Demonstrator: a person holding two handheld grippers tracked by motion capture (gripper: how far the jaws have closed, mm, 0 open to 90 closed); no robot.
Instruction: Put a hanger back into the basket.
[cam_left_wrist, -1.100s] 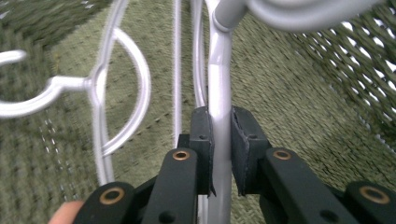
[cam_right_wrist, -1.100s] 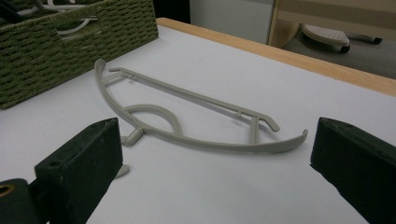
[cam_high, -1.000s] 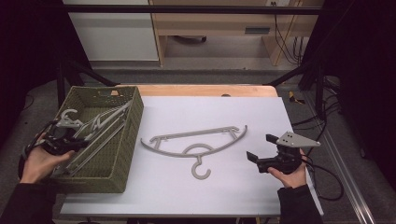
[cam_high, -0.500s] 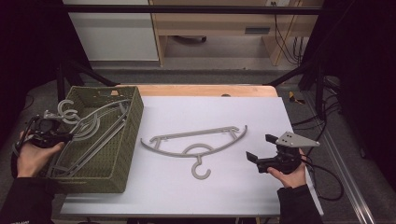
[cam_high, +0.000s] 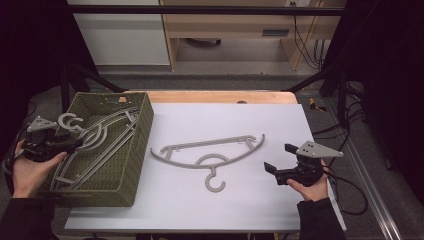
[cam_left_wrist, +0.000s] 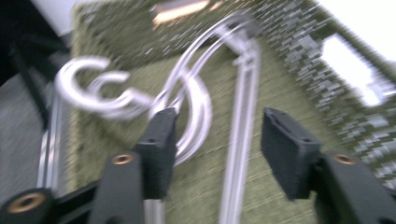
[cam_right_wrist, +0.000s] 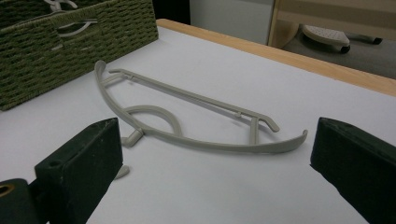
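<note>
Our left gripper (cam_high: 75, 144) has just opened its jaws over the basket (cam_high: 131, 172), leaving a hanger (cam_left_wrist: 201, 100) lying inside, so the other hanger (cam_high: 210, 152) on the table awaits our open right gripper (cam_high: 277, 159).

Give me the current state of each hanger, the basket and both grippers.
Hangers in basket: lying stacked inside, hooks over the left rim, released.
Hanger on table: flat on the white top, hook toward the person, untouched.
Woven basket: upright at the table's left edge.
Left gripper: jaws just opened, pads off the hanger bars between them.
Right gripper: open, facing the table hanger, holding nothing.
</note>
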